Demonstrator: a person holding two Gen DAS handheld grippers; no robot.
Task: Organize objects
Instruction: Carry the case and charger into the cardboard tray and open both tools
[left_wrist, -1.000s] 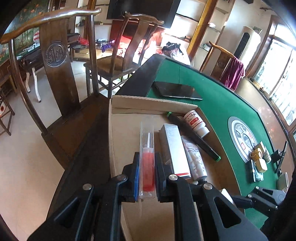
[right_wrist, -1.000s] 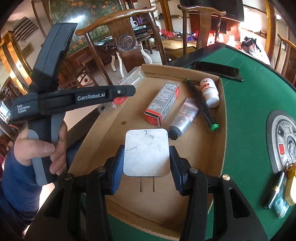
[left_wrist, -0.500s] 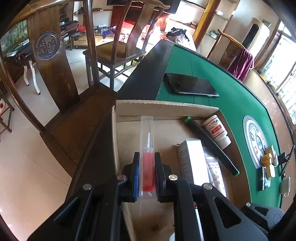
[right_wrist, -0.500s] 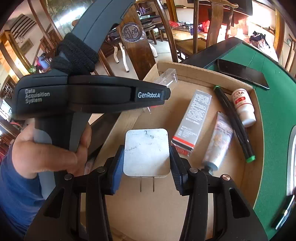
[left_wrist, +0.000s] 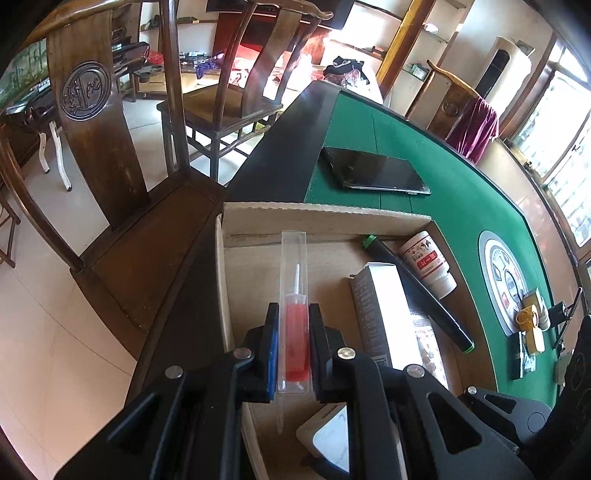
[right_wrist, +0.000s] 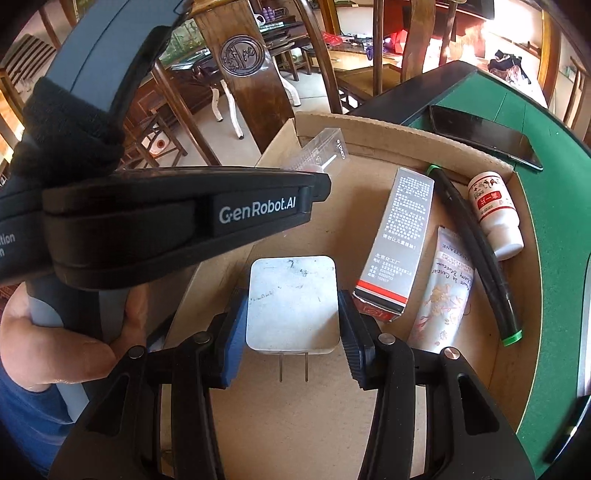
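Over a shallow brown cardboard tray (right_wrist: 388, 127) on a green felt table (left_wrist: 436, 166) ringed by dark carved wooden chairs (left_wrist: 92, 122), the left gripper (left_wrist: 292, 347) clamps a clear-cased red syringe (left_wrist: 295, 332) while the right gripper (right_wrist: 291, 325) clamps a white square plug adapter (right_wrist: 291, 302).

My left claw (left_wrist: 291, 345) is clamped tight and tilted steeply downward; my right claw (right_wrist: 293, 321) grips partway closed just beside it, my bare hand (right_wrist: 62, 332) wrapping the left handle.

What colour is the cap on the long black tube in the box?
Green; the cap shows best in the right wrist view.
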